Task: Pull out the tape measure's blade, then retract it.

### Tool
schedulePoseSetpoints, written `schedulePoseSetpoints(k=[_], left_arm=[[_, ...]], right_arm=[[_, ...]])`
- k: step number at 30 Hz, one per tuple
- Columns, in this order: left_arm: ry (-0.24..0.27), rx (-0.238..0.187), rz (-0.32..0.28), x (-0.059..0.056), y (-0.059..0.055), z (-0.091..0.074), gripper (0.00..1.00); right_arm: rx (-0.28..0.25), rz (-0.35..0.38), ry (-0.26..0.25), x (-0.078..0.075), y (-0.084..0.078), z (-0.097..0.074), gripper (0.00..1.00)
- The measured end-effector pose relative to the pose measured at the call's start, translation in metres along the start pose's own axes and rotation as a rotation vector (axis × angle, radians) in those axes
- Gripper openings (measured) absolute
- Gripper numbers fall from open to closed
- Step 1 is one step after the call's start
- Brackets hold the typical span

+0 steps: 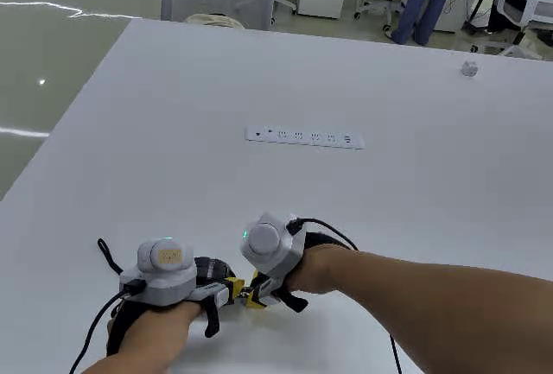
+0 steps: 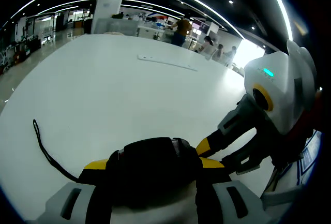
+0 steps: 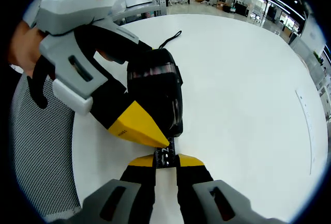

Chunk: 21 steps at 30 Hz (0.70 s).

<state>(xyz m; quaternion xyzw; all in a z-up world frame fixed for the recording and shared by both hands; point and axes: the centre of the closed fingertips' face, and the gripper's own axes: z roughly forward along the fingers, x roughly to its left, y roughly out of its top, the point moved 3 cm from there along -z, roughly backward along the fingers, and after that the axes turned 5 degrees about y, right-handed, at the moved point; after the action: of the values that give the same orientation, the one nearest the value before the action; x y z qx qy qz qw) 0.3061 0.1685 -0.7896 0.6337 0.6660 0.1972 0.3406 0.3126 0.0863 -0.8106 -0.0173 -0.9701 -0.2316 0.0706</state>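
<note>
Two closures noted. Your left gripper (image 2: 155, 166) clamps the black plastic tape measure (image 3: 155, 89) at frame bottom; your right gripper (image 3: 165, 162) pinches its numbered blade tip (image 3: 166, 155).

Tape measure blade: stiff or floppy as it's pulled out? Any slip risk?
Likely thin and springy: the blade shows as a narrow strip pinched by the right gripper. The short exposed length should stay straight; pulled long, it may sag. It probably tugs back toward the case, clamped by the left gripper, so it could slip.
</note>
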Motion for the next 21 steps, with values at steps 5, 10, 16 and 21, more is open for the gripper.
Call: schedulePoseSetpoints(k=[5, 10, 16, 21], left_arm=[[0.000, 0.001, 0.001, 0.000, 0.000, 0.000, 0.62], [0.003, 0.004, 0.002, 0.000, 0.000, 0.000, 0.62], [0.014, -0.004, -0.005, -0.001, 0.000, 0.000, 0.62], [0.018, -0.004, -0.011, 0.000, 0.000, 0.000, 0.62]], right_arm=[[-0.019, -0.040, -0.007, 0.000, 0.000, 0.000, 0.16], [-0.051, -0.063, -0.003, 0.003, -0.003, 0.000, 0.19], [-0.040, -0.074, -0.020, 0.001, -0.011, -0.005, 0.18], [-0.051, -0.012, -0.040, -0.002, -0.010, -0.006, 0.14]])
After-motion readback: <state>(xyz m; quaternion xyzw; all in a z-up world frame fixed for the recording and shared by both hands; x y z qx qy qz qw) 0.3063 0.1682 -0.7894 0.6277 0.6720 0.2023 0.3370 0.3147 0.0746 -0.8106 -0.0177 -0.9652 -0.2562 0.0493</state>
